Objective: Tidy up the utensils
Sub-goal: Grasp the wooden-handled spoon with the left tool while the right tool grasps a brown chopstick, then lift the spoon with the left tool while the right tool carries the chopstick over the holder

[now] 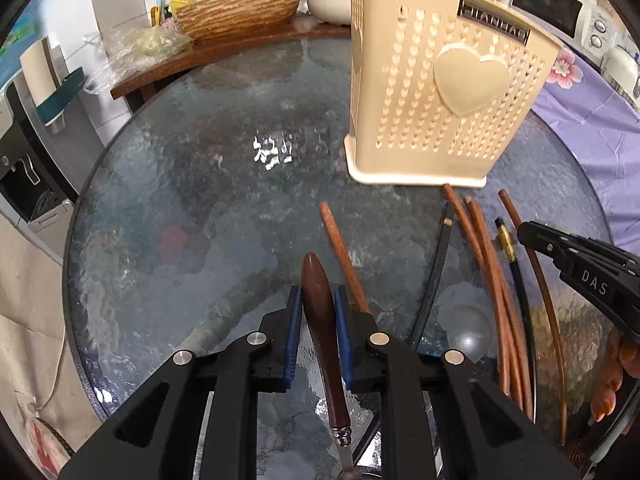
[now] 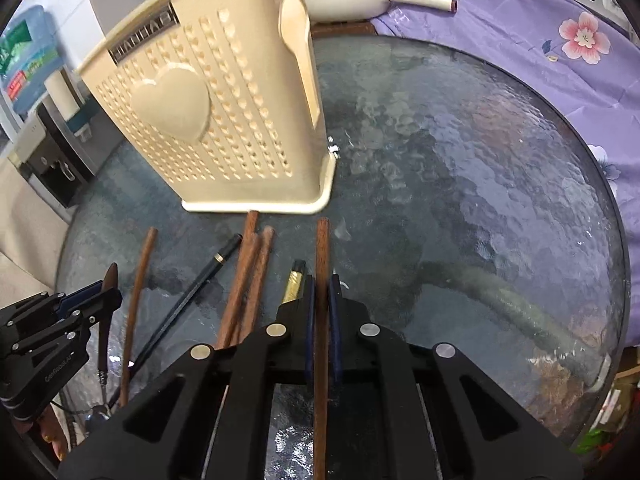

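Observation:
A beige perforated utensil holder [image 1: 436, 80] with a heart on its side stands on the round glass table; it also shows in the right wrist view [image 2: 208, 120]. My left gripper [image 1: 317, 300] is shut on the dark wooden handle of a spoon [image 1: 320, 320], seen from the side in the right wrist view [image 2: 108, 292]. My right gripper [image 2: 321, 292] is shut on a brown chopstick [image 2: 321, 280]; it shows in the left wrist view [image 1: 524, 236]. Several brown chopsticks [image 2: 248, 280] and black chopsticks [image 2: 200, 284] lie on the glass in front of the holder.
The glass table [image 1: 180, 200] is ringed by a purple flowered cloth [image 2: 520, 40], a wooden bench with a woven basket [image 1: 240, 8], a white pot [image 1: 328, 4], a microwave [image 1: 552, 4] and a water dispenser [image 1: 24, 140].

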{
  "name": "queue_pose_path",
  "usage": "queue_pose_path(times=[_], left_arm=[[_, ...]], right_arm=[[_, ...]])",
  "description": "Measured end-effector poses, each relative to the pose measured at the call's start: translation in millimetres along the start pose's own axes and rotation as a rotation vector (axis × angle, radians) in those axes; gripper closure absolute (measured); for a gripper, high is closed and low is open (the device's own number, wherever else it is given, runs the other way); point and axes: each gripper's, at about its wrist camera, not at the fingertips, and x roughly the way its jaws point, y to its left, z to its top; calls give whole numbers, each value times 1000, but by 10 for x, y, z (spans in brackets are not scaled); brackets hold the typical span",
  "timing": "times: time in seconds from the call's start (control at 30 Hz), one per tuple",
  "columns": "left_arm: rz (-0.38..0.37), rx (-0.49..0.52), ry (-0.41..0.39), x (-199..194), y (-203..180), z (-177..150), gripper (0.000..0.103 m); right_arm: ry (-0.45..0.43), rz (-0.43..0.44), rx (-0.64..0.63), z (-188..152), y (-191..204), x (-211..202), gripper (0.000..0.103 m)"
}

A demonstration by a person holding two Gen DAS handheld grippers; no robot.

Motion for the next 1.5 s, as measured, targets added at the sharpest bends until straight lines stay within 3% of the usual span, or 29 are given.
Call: queue_pose_path(times=[0.6,0.97,1.5], left_arm=[[-41,-12,-178,-512,36,135,88],[-49,-18,-263,-820,68,127,88],[-44,-10,-353,-1082,110,137,88]], right_arm=[[-230,139,-30,174,-78,-684,96],[-308,196,-96,228,17,-1177,96],[-350,234,-164,286,111,-1508,96]])
